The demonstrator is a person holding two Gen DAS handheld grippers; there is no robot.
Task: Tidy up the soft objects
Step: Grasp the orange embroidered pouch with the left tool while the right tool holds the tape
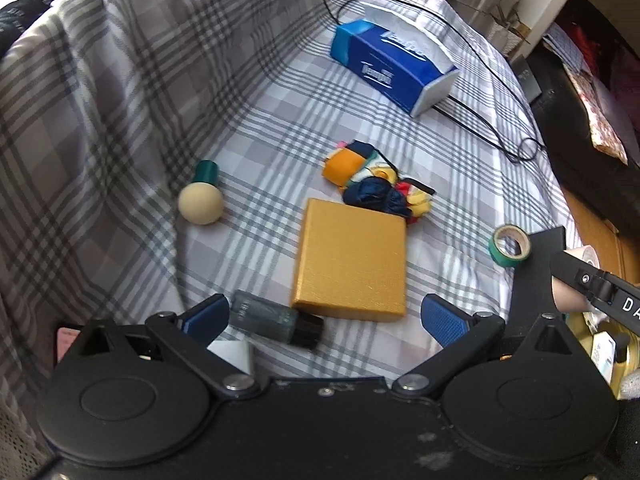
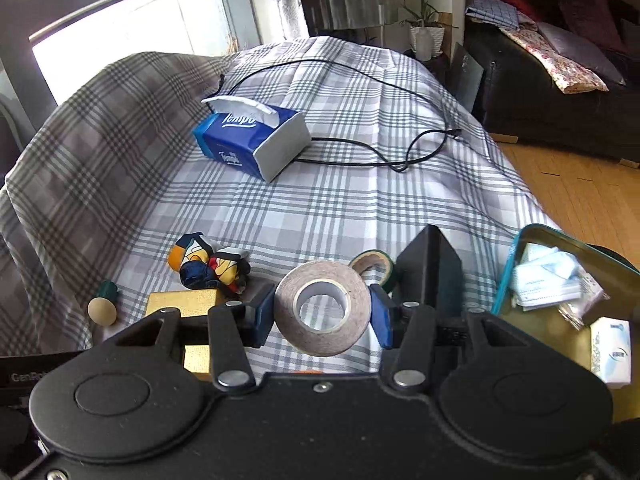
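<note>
The left tongs are hanging spread over the gold box on the checked bed. Beyond it the crumpled multicoloured cloth is lying. Only the right view is showing the right tongs pinching a tape roll, beside a tin.

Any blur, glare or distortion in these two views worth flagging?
Left wrist: the bottle and gold box look slightly motion-smeared, and fisheye bends the plaid lines at the edges. Right wrist: the window is blown out to white, while the tape roll is sharp.
</note>
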